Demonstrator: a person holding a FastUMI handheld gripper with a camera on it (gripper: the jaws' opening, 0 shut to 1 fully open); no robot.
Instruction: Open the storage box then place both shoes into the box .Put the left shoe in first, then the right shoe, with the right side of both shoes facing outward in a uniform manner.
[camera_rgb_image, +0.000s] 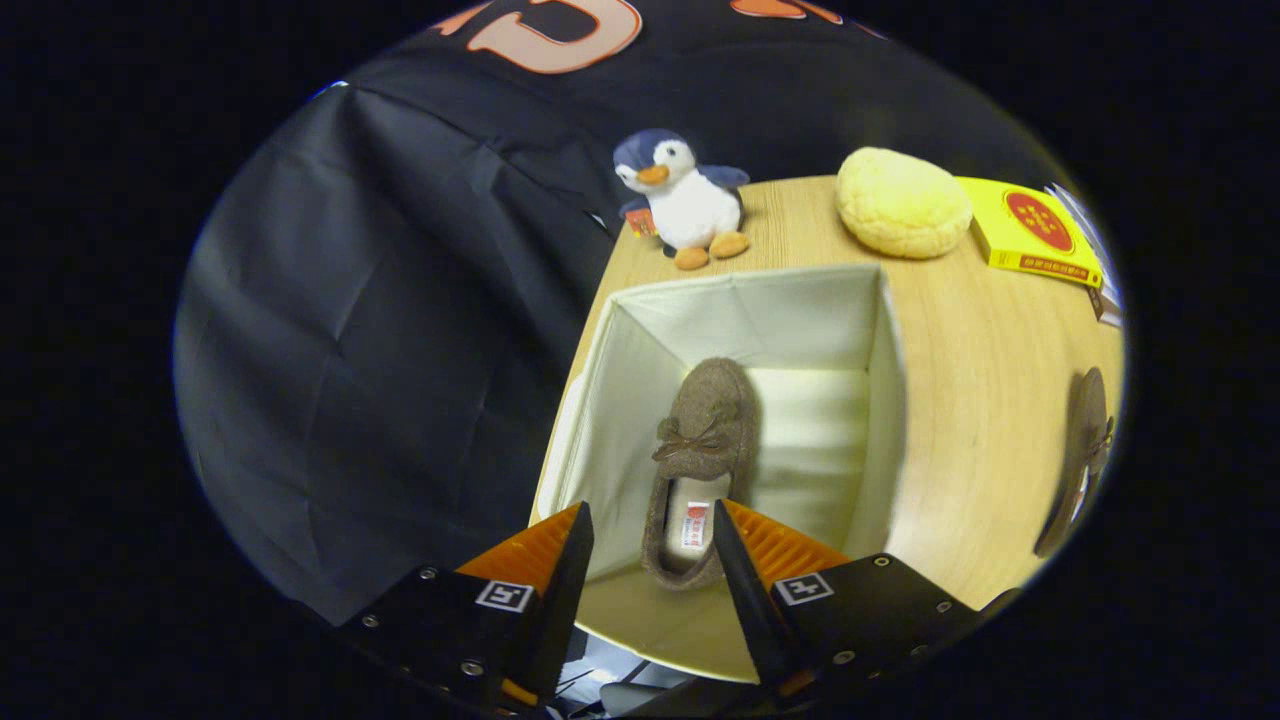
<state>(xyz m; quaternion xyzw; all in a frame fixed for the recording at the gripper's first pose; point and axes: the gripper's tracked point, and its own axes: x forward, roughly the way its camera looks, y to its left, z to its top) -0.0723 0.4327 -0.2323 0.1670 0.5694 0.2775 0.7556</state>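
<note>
We see one brown felt shoe (700, 455) inside the open storage box (890, 400), lying on the box floor with its toe pointing away from us and its heel end nearest the claw (650, 560). A small bow sits on the top of the shoe, and a label shows on the insole. The shoe lies roughly mid-box, closer to the left wall than the right. The box is cream fabric, top open, walls standing up, sitting on the wooden counter (990, 400) near its left edge.

Claw hovers above the near edge of the box, fingers set well apart, nothing between them but air; the shoe's heel shows in the gap between the two fingers, lower down in the box, not touched by either. We read it as wide and empty.

The second brown shoe (1080, 460) lies on the counter well to the right of the box, seen side-on and distorted, apart from the box wall.

Beyond the box, at the far counter edge: a plush penguin (680, 200) upright, a yellow round bun-like cushion (900, 205) to its right, then a yellow flat box (1030, 230) just beside the cushion. Black cloth booth wall (380, 350) behind and to the left.
</note>
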